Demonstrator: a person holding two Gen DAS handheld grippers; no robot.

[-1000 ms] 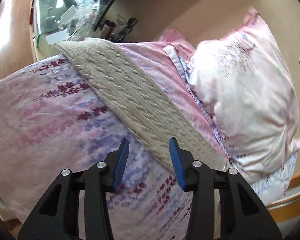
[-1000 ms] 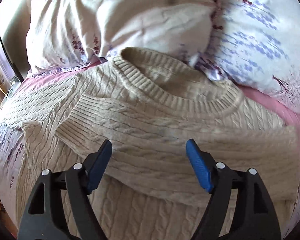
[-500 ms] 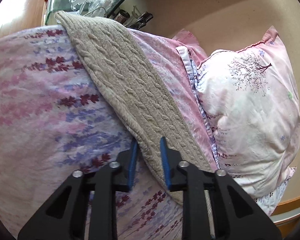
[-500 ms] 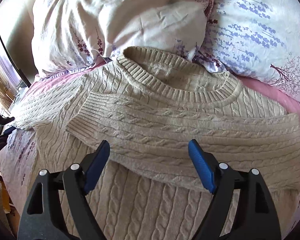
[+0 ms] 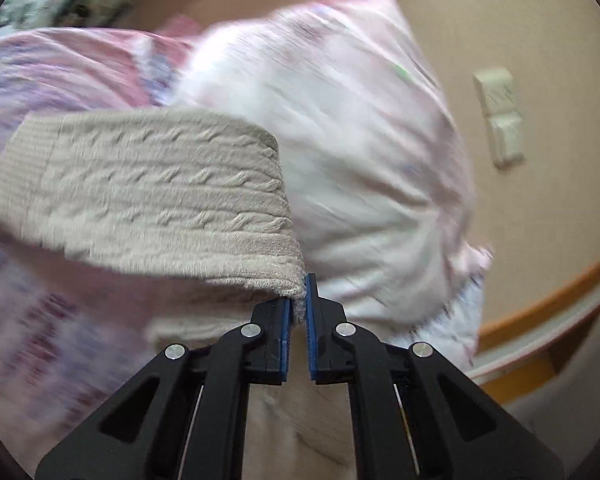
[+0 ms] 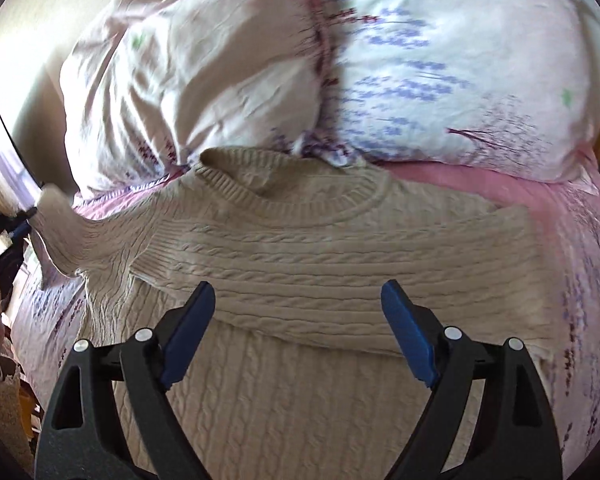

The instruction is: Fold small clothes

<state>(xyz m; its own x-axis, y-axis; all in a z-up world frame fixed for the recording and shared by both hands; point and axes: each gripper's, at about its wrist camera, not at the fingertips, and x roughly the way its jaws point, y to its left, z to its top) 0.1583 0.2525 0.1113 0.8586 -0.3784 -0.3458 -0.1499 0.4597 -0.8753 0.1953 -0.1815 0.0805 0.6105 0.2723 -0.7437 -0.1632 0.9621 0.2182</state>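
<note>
The left gripper [image 5: 299, 312] pinched the cream sweater's [image 6: 308, 264] sleeve [image 5: 148, 196] at its edge, lifted off the bed [image 6: 572, 216] — pillows [image 6: 204, 80] close behind. The right gripper [image 6: 300, 332] hung over the sweater's chest, fingers [image 6: 188, 332] spread wide.

It was a bedroom in a home. A bed with a pink floral cover [image 6: 572, 216] carried two plump pillows [image 6: 188, 80] against a beige wall [image 5: 520, 20], which had a switch plate [image 5: 500, 116]. A wooden bed frame [image 5: 540, 304] edged the mattress.
</note>
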